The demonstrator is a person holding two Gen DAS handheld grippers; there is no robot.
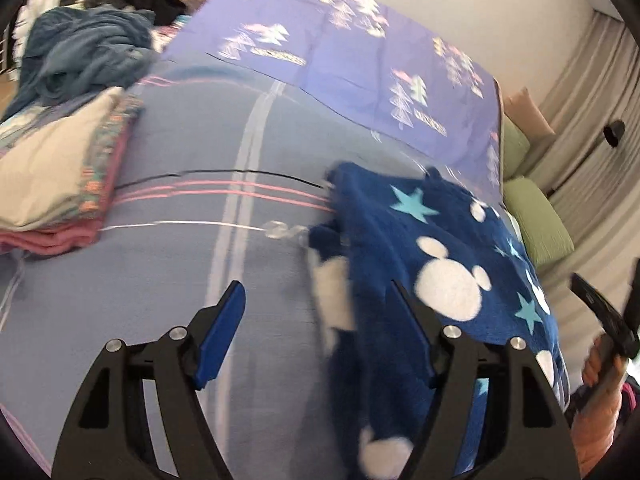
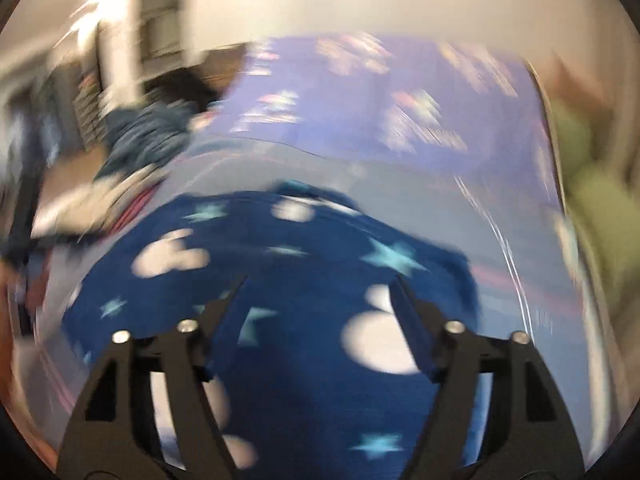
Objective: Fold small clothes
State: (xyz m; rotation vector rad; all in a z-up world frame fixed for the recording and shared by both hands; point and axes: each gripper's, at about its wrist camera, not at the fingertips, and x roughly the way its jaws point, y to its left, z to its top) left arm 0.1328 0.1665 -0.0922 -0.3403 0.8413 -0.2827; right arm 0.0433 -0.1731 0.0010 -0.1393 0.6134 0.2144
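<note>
Splayed jaws over starred fleece (image 1: 432,240)

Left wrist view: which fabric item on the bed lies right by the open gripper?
The navy star-print garment, spread beside the left gripper. The folded cream stack and teal heap sit farther left.

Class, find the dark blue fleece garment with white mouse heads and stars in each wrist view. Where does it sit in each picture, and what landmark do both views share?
Left wrist view: the blue fleece garment fills the lower right, under the right finger of the open left tongs.
Right wrist view: it lies centre and low, blurred, beneath the open right tongs.
Shared landmark: the purple sheet with tree prints, further up the bed.
</note>
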